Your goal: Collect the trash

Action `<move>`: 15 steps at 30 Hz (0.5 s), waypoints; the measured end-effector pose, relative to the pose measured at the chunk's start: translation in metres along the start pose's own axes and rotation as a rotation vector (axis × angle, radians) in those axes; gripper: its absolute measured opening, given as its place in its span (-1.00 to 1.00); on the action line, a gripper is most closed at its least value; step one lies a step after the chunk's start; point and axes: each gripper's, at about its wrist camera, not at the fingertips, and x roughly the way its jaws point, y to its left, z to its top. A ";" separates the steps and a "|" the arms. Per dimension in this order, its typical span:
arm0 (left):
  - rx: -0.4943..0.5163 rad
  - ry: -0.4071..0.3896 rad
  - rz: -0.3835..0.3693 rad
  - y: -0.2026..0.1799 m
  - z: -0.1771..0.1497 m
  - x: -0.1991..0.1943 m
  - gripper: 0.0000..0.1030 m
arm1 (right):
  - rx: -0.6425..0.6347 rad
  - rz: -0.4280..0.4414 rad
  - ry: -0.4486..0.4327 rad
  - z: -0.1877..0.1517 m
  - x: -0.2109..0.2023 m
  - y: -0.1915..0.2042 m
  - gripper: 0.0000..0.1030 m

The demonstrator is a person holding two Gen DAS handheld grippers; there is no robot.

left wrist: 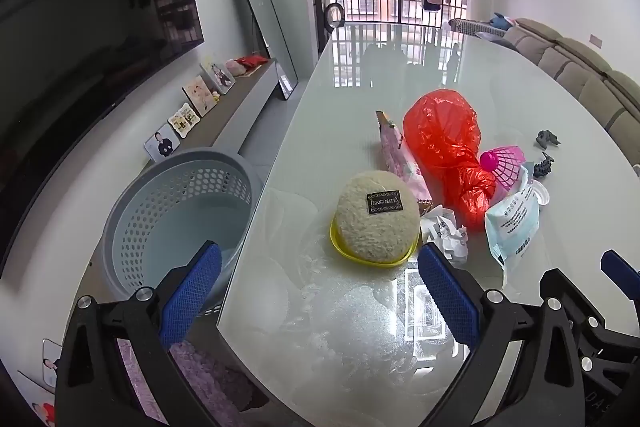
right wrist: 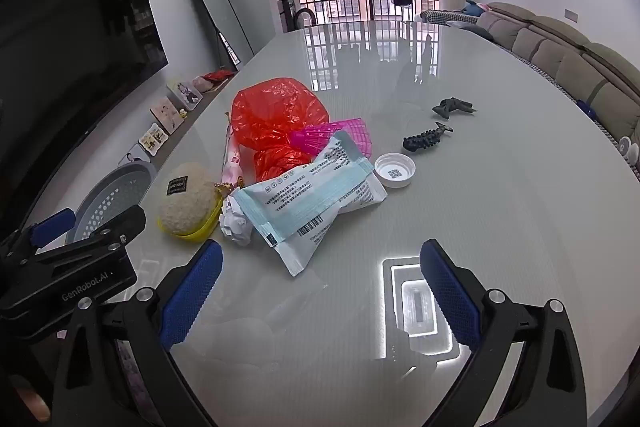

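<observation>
Trash lies on a glossy table (left wrist: 400, 75) (right wrist: 500, 211): a red plastic bag (left wrist: 444, 139) (right wrist: 276, 115), a crumpled paper ball (left wrist: 446, 231) (right wrist: 236, 223), a blue-white mask packet (left wrist: 514, 223) (right wrist: 312, 203), a pink wrapper (left wrist: 400, 159) (right wrist: 232, 159) and a white lid (right wrist: 395, 169). A grey perforated basket (left wrist: 176, 211) (right wrist: 108, 195) stands beside the table's left edge. My left gripper (left wrist: 320, 295) is open and empty in front of a fuzzy beige pouch (left wrist: 378, 219) (right wrist: 188, 199). My right gripper (right wrist: 322, 291) is open and empty before the packet.
A pink shuttlecock (left wrist: 502, 165) (right wrist: 336, 139) and two dark toy fish (right wrist: 426, 139) (right wrist: 454, 106) lie on the table. A TV (left wrist: 80, 27) and mirror (left wrist: 260, 15) stand left, a sofa (right wrist: 568, 51) right.
</observation>
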 end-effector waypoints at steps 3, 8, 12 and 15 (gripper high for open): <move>0.001 -0.004 0.000 0.000 0.000 0.000 0.88 | 0.002 -0.002 -0.003 0.000 0.000 0.000 0.84; -0.010 0.002 -0.004 0.006 0.001 -0.003 0.88 | 0.005 0.002 -0.008 0.001 -0.002 0.000 0.84; -0.009 0.004 -0.006 0.007 0.000 -0.004 0.88 | 0.006 0.004 -0.006 0.001 -0.002 0.002 0.84; -0.012 0.004 -0.008 0.011 0.001 -0.006 0.88 | 0.008 0.003 -0.010 0.001 -0.005 0.001 0.84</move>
